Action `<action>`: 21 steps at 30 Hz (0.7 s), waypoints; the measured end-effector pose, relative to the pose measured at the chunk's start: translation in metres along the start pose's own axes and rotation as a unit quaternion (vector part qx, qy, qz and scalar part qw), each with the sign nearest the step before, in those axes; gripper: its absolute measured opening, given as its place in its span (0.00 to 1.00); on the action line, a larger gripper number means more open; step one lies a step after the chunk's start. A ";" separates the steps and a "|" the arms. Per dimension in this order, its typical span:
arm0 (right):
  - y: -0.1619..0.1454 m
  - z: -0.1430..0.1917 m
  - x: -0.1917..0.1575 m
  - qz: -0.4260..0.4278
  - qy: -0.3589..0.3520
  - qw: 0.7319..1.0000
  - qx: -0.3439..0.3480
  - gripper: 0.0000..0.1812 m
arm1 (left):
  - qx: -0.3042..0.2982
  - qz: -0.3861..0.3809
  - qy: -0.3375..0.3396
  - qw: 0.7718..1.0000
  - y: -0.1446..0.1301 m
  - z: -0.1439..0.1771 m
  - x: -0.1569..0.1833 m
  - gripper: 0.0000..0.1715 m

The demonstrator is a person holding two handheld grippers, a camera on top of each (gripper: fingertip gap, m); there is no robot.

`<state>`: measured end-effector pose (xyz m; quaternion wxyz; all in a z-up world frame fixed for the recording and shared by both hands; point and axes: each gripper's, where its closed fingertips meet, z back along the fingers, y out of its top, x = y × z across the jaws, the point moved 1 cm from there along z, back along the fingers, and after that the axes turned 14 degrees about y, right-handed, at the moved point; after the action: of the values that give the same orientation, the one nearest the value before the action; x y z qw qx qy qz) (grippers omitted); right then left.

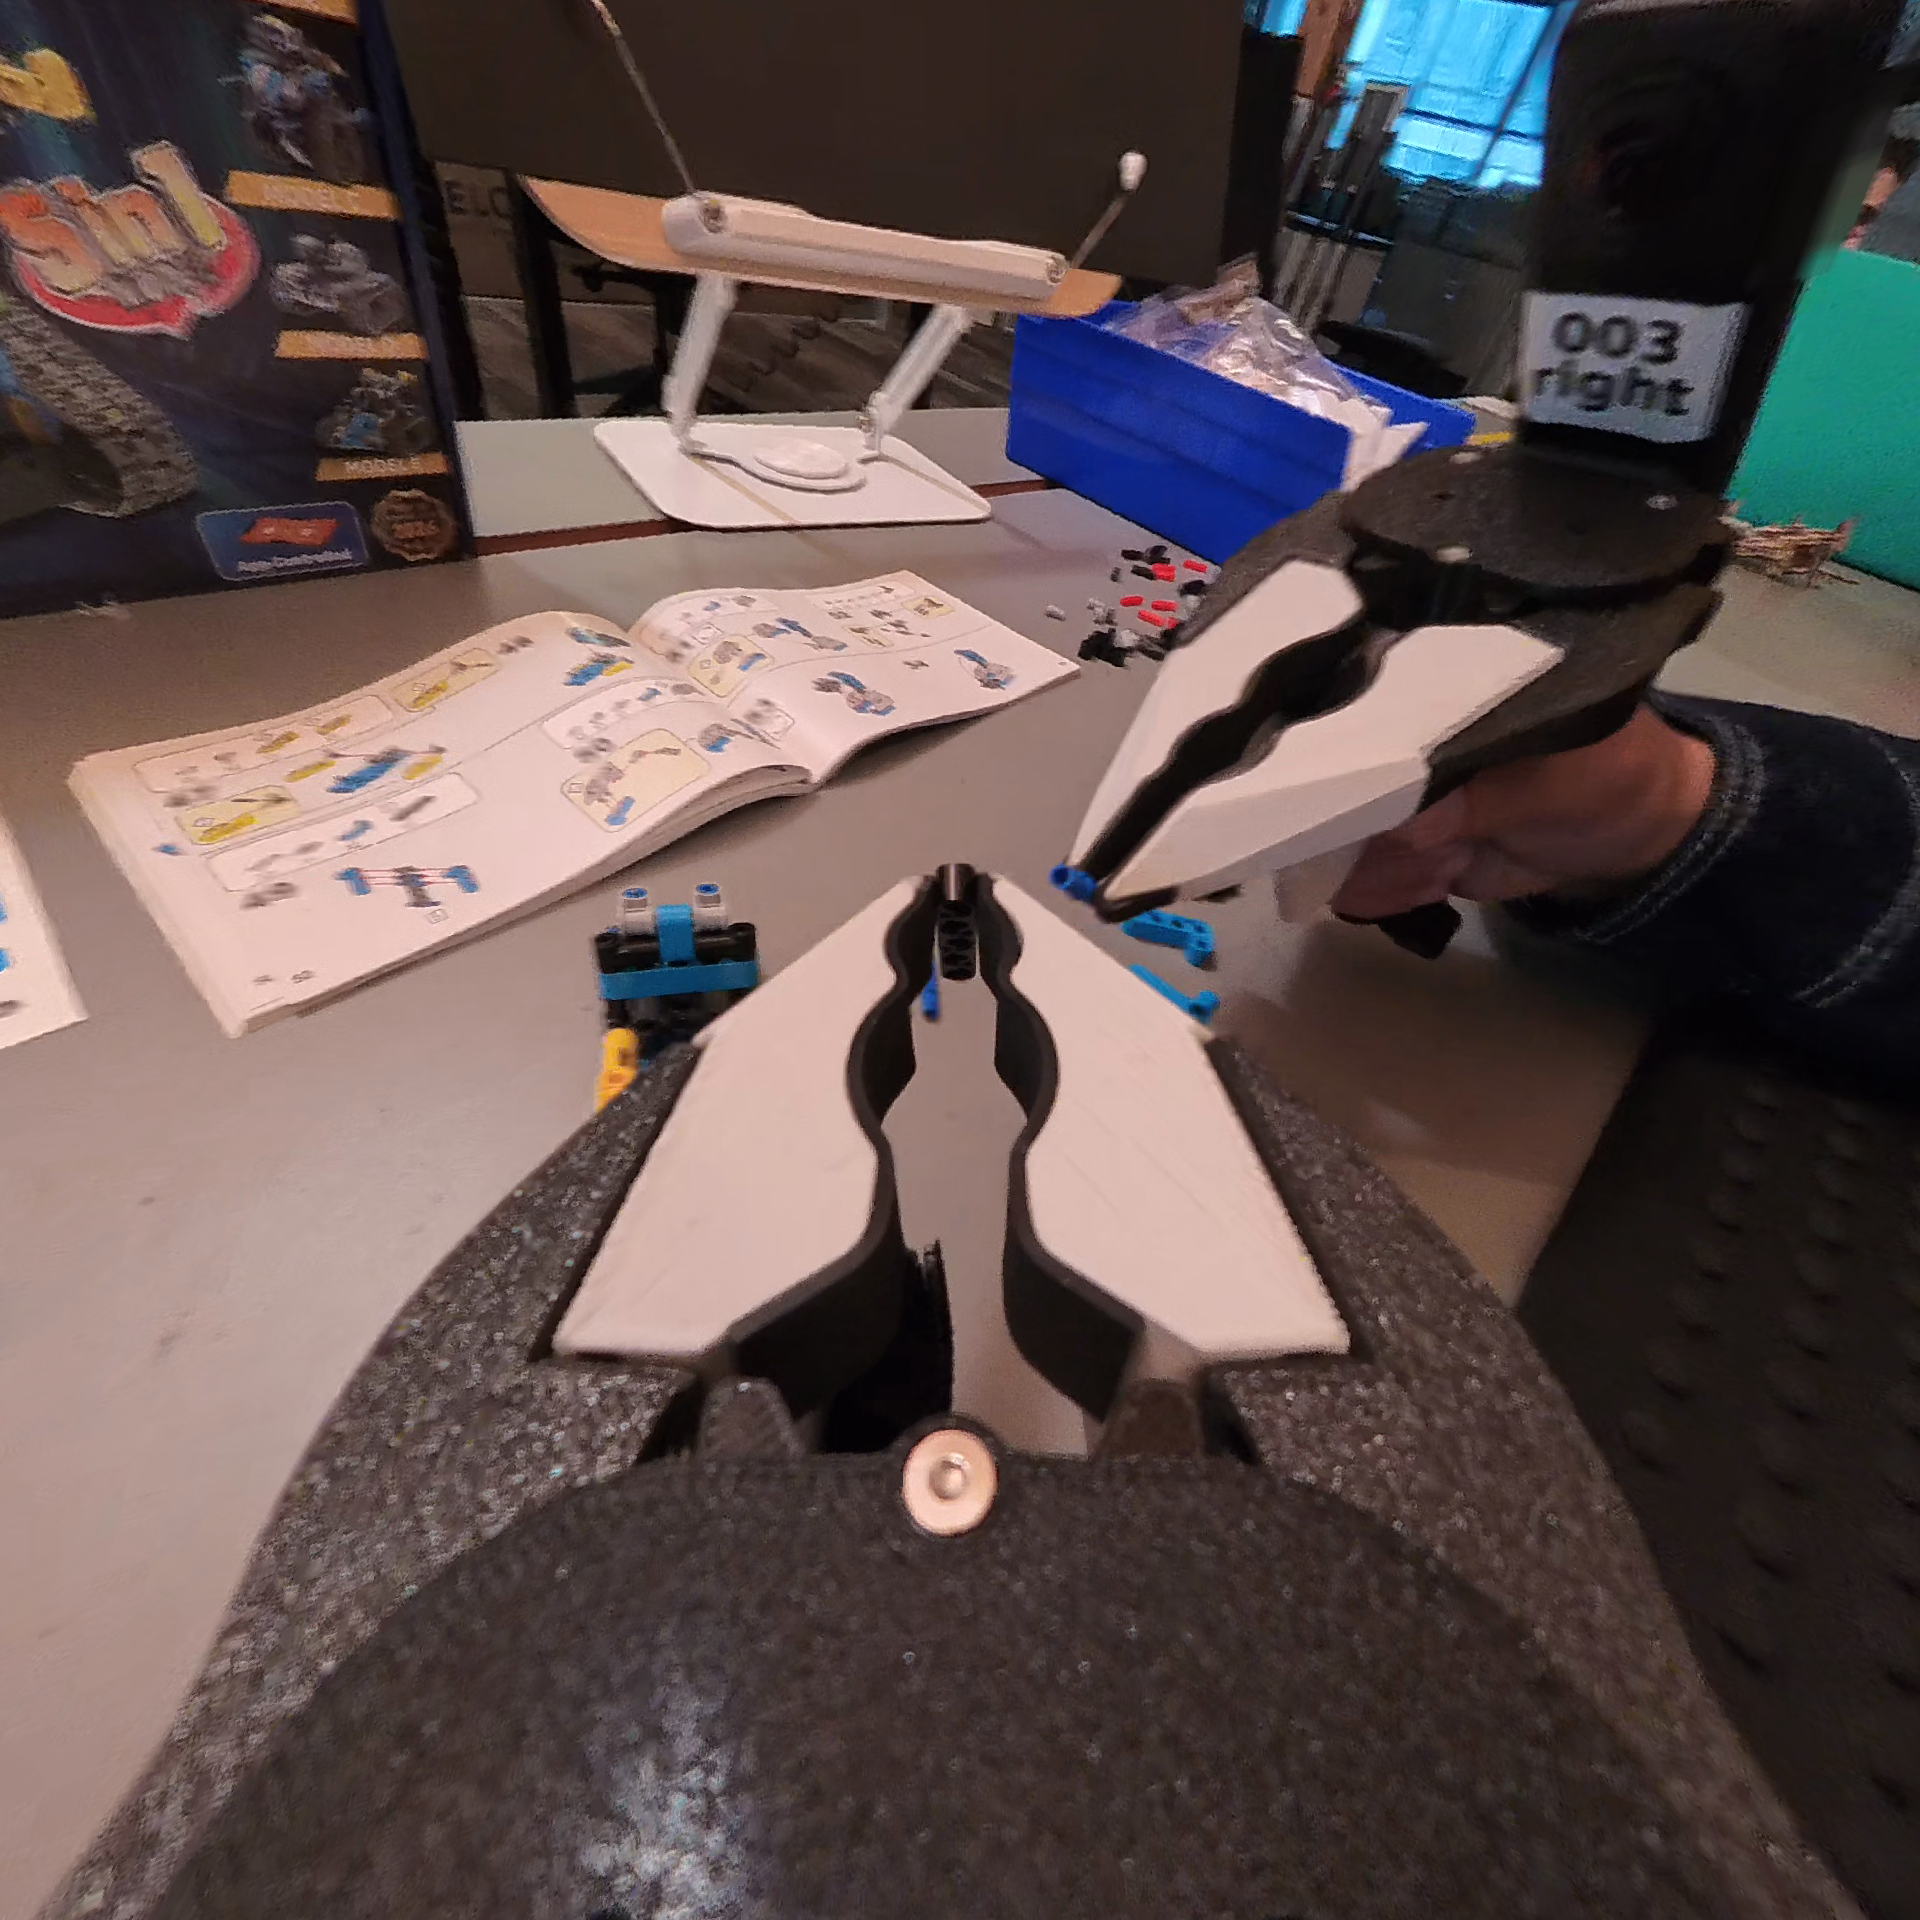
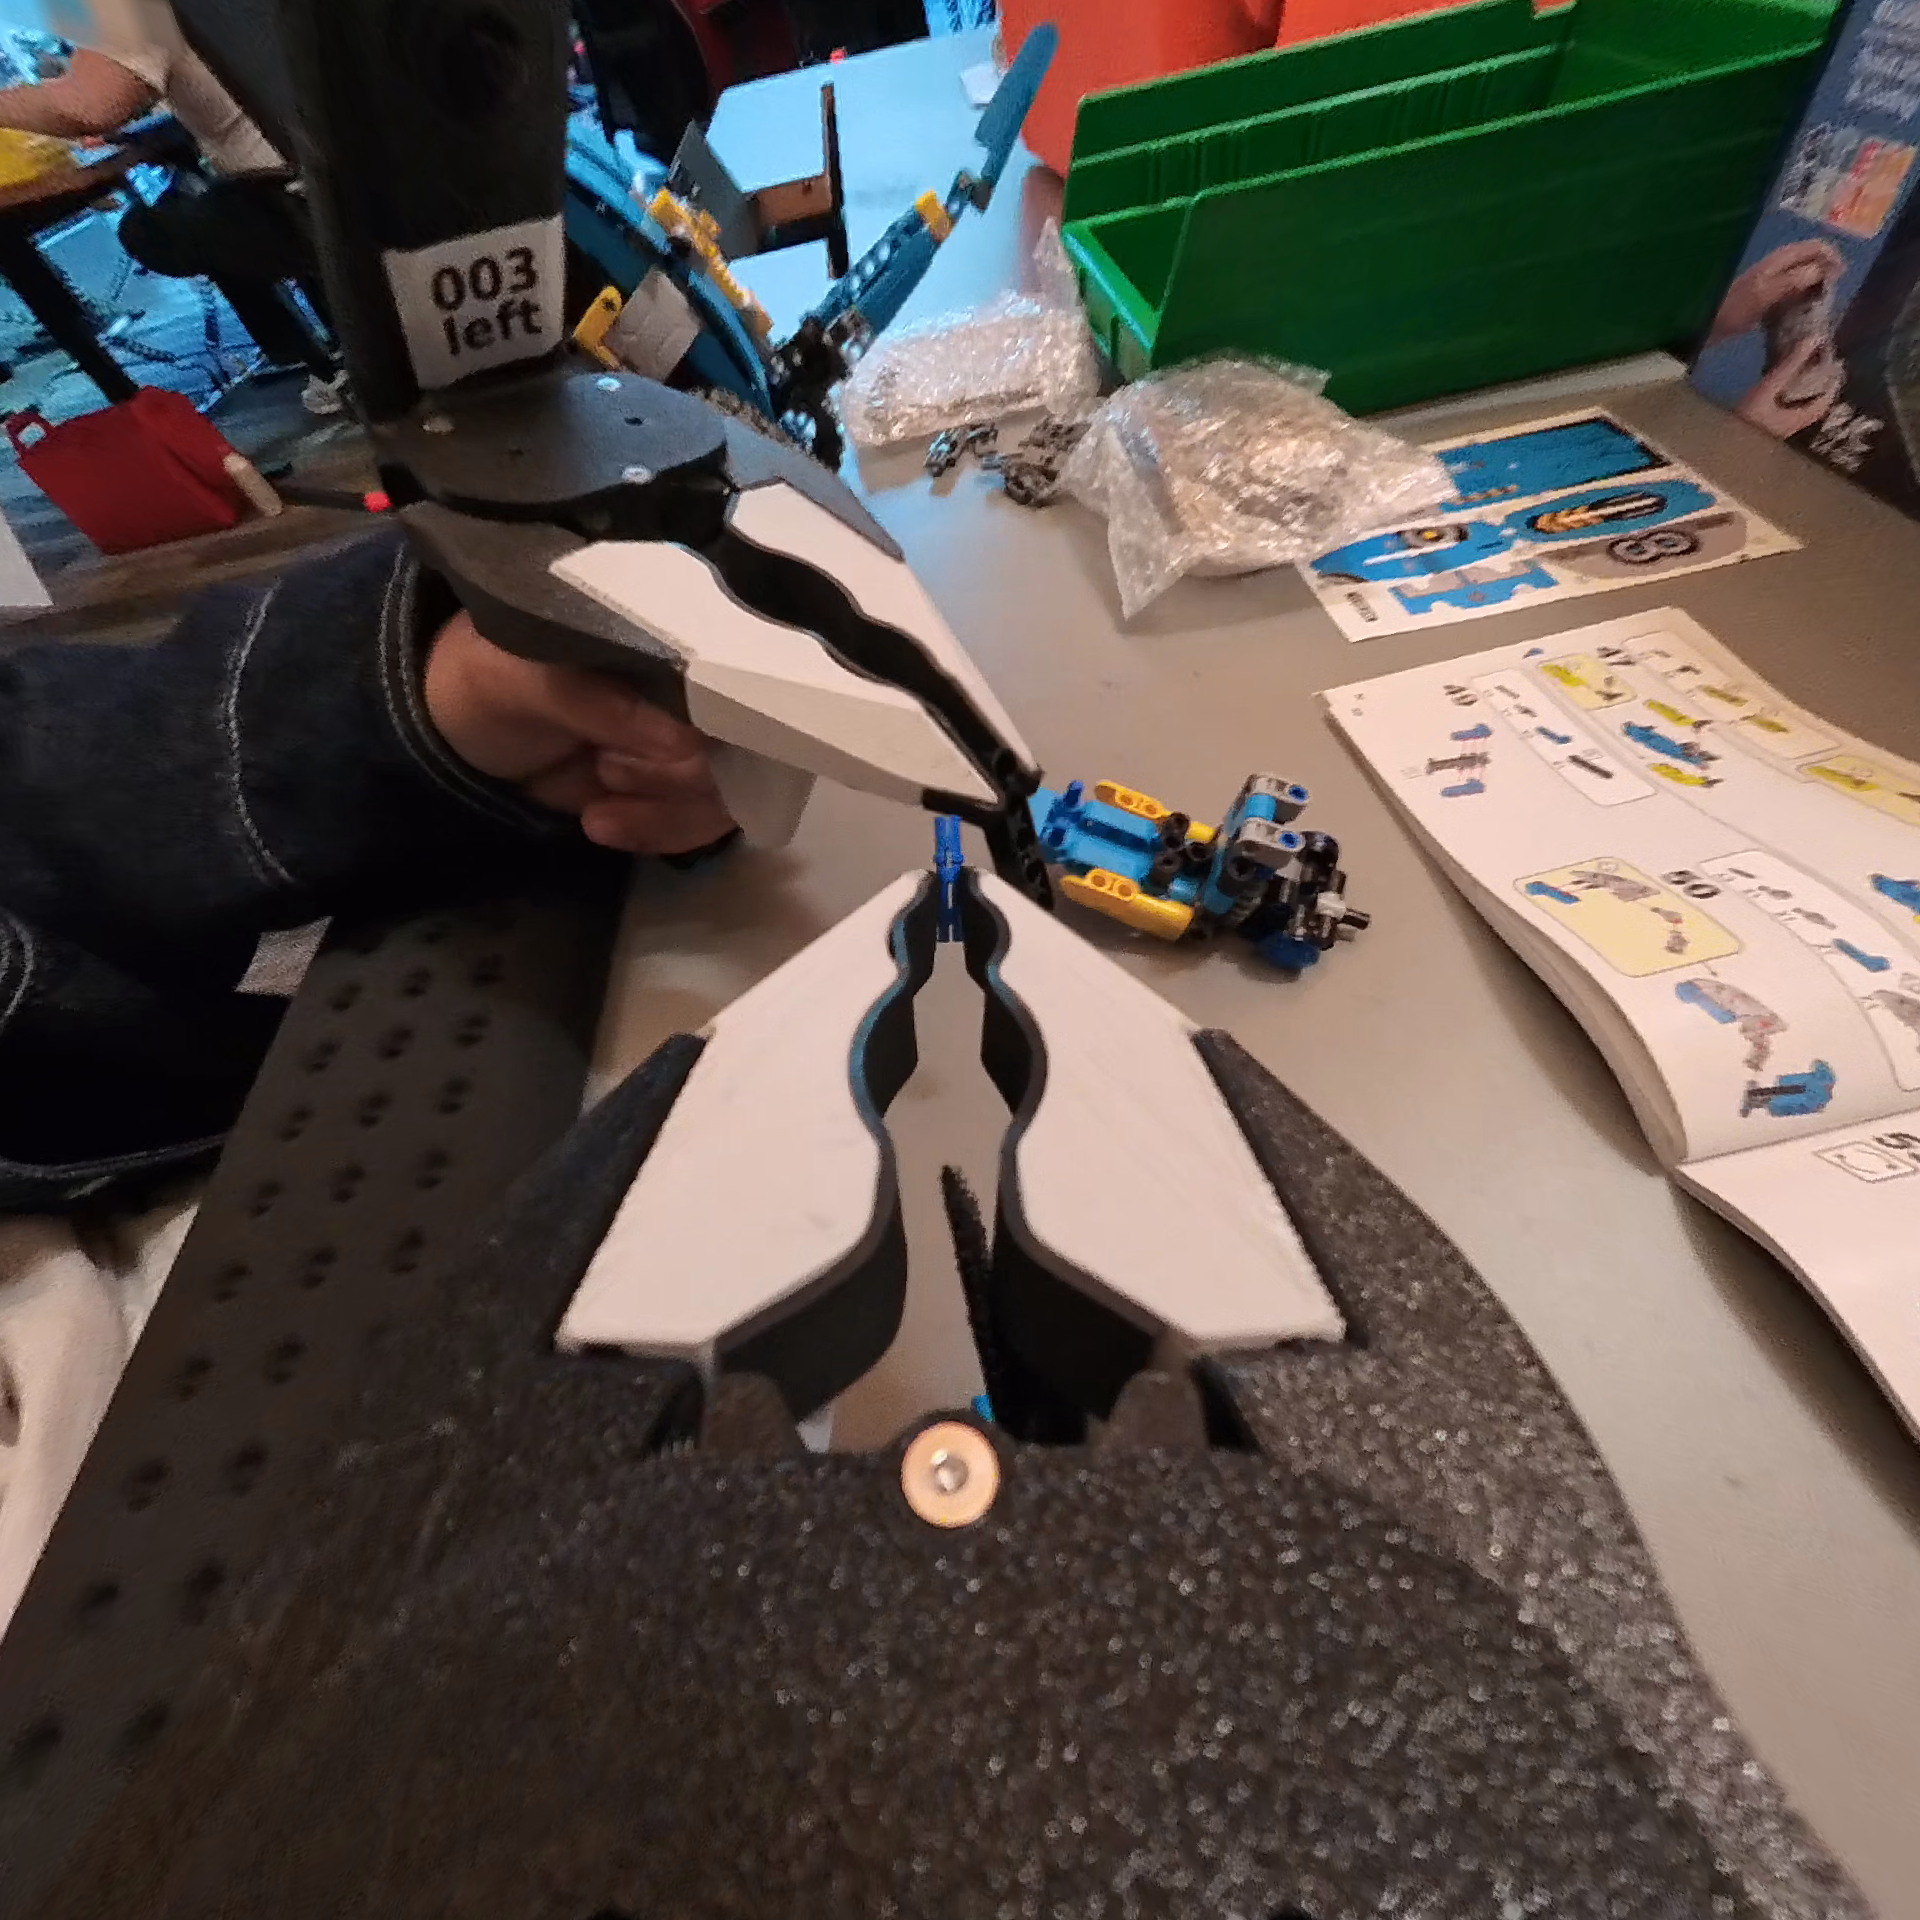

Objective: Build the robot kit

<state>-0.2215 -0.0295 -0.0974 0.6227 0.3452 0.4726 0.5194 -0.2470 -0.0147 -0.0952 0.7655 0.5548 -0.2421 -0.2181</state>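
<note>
Right now the left gripper (image 1: 958, 883) is closed on a black holed beam (image 1: 958, 935), its long axis running along the fingers. The right gripper (image 2: 949, 883) is closed on a blue pin (image 2: 948, 854), upright in its tips. Both are held above the grey table (image 1: 260, 1195), tips near each other, the pin just right of the beam. A part-built blue model (image 2: 1184, 868) lies beyond, beside an open booklet (image 1: 540, 769).

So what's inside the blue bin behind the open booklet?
The blue bin holds crumpled clear plastic bags with small dark parts showing through. Whatever lies lower down is hidden by the bin's wall and the bags.
</note>
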 end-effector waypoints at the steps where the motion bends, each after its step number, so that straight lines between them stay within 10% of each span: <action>1: 0.002 0.003 0.002 0.005 -0.010 1.000 0.003 0.02 | 0.006 -0.002 0.009 1.000 0.002 0.001 -0.003 0.04; 21: -0.018 -0.005 0.010 0.064 -0.080 0.991 -0.088 0.02 | -0.021 -0.157 0.075 0.984 -0.015 -0.013 0.013 0.04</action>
<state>-0.2199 -0.0241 -0.1176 0.6516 0.3594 0.3509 0.5685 -0.2296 -0.0177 -0.1115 0.7491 0.5848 -0.0888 -0.2983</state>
